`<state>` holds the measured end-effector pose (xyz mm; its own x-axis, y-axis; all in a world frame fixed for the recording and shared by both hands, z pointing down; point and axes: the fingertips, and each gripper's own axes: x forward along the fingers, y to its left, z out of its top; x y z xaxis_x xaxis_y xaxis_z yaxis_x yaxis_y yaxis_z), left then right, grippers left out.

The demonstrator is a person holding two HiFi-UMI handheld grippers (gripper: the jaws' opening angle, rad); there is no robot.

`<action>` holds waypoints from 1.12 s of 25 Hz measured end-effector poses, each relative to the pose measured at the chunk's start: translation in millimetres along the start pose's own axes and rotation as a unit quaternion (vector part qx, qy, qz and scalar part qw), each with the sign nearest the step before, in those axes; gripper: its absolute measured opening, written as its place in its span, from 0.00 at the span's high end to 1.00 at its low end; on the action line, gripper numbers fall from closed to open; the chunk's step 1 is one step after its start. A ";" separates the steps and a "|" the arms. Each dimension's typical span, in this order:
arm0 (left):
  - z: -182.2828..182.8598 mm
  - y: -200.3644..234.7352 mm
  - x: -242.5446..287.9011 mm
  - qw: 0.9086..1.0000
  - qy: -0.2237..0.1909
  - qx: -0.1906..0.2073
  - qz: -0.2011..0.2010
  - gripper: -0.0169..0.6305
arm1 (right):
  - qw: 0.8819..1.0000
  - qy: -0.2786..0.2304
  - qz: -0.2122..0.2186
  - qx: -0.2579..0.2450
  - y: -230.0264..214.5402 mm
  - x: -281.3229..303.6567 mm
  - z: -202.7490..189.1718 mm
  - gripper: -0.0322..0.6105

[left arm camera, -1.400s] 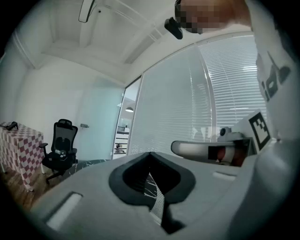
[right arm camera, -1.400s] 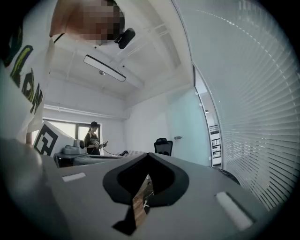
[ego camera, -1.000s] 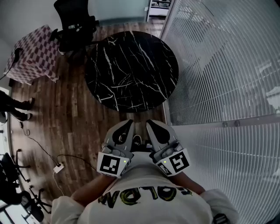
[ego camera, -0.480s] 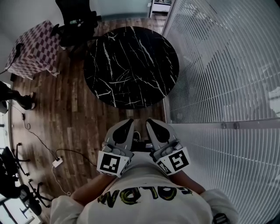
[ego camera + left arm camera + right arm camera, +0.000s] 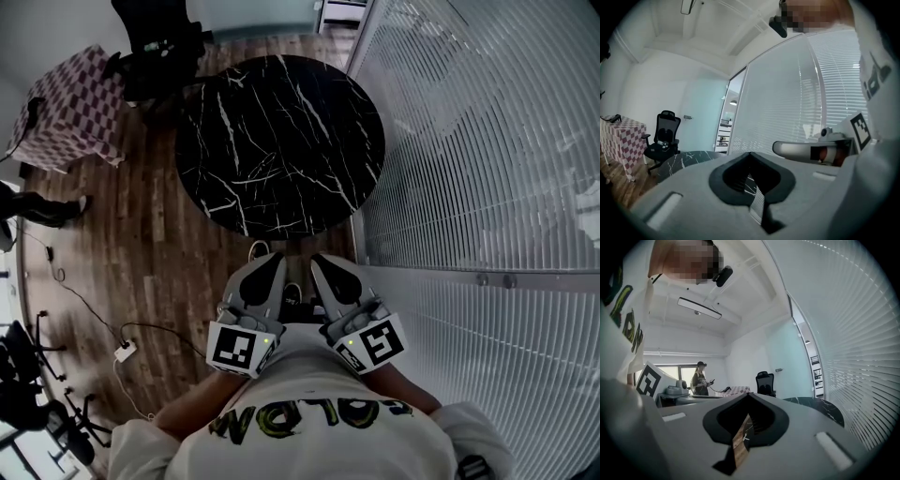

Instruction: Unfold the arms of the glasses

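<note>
step in hand: none begun, by my reading; the person stands short of the round black counter (image 5: 281,141), both grippers held close at the chest
glasses: in no view; the counter looks bare (dark veined top, nothing on it); where they lie I cannot tell
left gripper (image 5: 272,264): jaws pressed together; holds nothing
right gripper (image 5: 322,264): likewise closed; empty
next move: find the glasses first; then part the jaws, one gripper steadying the frame, the other swinging an arm out
head view alone: the whole counter from above; a cable (image 5: 122,352) on the floor
right gripper view alone: a second person (image 5: 700,377) standing far off
left gripper view alone: the blinds (image 5: 787,93) side-on
</note>
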<state>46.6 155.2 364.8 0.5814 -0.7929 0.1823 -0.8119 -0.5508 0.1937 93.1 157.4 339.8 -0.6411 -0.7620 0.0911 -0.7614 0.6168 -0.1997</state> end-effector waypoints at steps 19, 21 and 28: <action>52.0 157.0 70.5 1.000 -0.019 -0.009 -0.004 0.97 | 1.000 0.005 0.004 -0.025 -21.5 172.2 28.8 0.95; 54.3 170.2 76.1 1.000 -0.019 -0.009 -0.010 0.97 | 1.000 0.005 -0.001 -0.026 -23.1 186.3 30.1 0.95; 54.0 199.5 87.7 0.999 -0.005 -0.013 -0.039 0.97 | 0.999 0.009 -0.024 -0.026 -26.4 218.2 28.3 0.95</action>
<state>-67.3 -38.3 367.3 0.6426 -0.7501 0.1563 -0.7621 -0.6048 0.2310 -24.0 -30.7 337.4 -0.6044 -0.7880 0.1170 -0.7954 0.5888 -0.1435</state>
